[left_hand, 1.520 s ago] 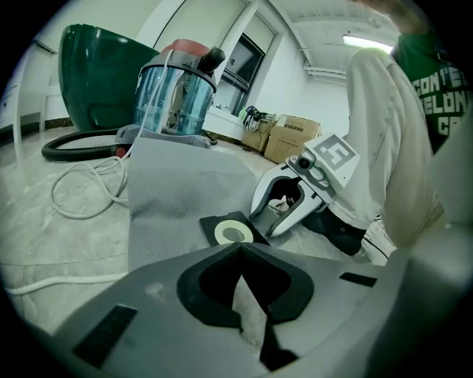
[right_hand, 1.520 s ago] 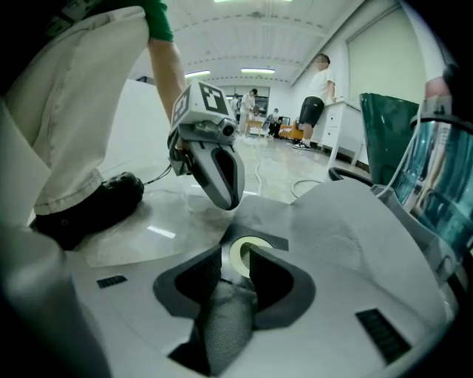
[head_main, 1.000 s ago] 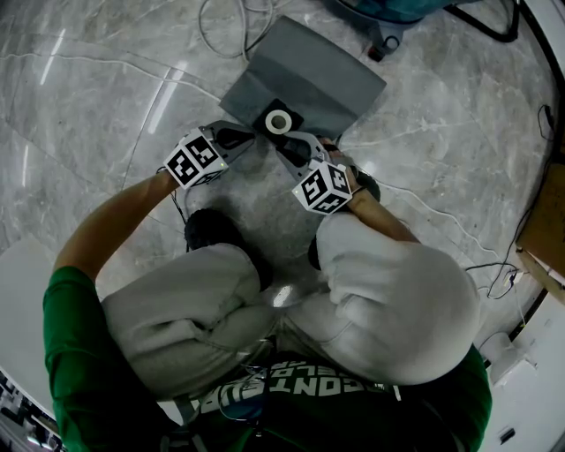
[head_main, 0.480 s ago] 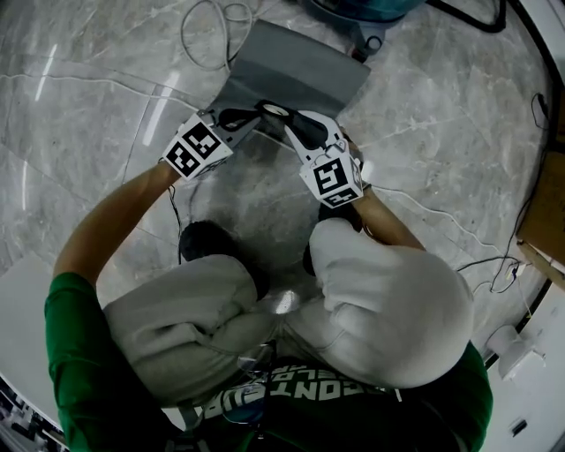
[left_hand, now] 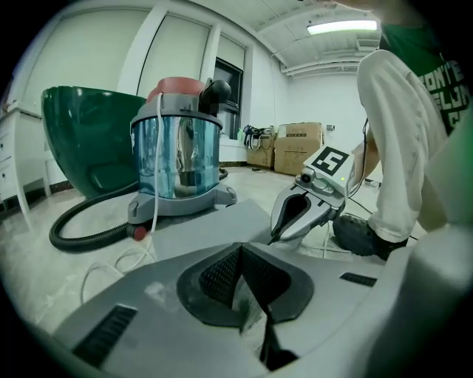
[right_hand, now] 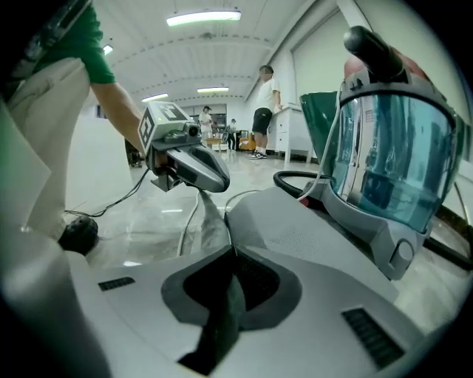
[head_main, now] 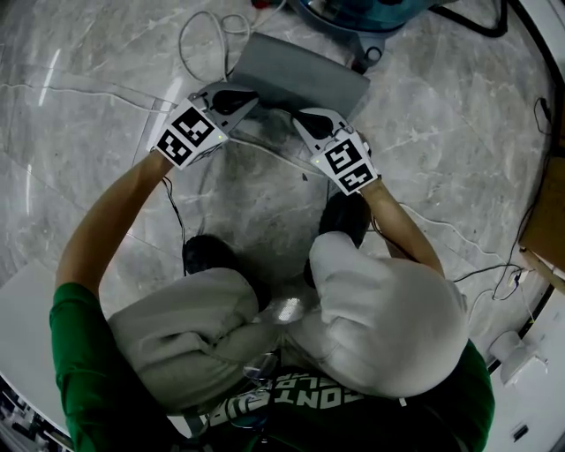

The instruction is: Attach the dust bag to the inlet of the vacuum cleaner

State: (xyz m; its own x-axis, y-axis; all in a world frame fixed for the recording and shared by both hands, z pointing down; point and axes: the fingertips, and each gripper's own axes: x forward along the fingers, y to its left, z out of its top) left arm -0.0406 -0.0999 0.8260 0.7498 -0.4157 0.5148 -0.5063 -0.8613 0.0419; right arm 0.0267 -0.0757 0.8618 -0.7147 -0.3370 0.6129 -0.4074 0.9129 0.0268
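Flat grey fabric dust bag (head_main: 305, 75) at 12 o'clock in head view, just short of blue clear-drum vacuum cleaner (head_main: 353, 11).

Left gripper (head_main: 254, 97), 11 o'clock: pinched on bag's near edge. Right gripper (head_main: 297, 115), 1 o'clock: jaws closing, bag edge between.

Likely light, floppy. Hold both near-edge corners to keep it taut.

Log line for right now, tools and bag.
left tool: shut on dust bag near edge | right tool: jaws closing, same edge between them | dust bag: in front of vacuum cleaner, not attached
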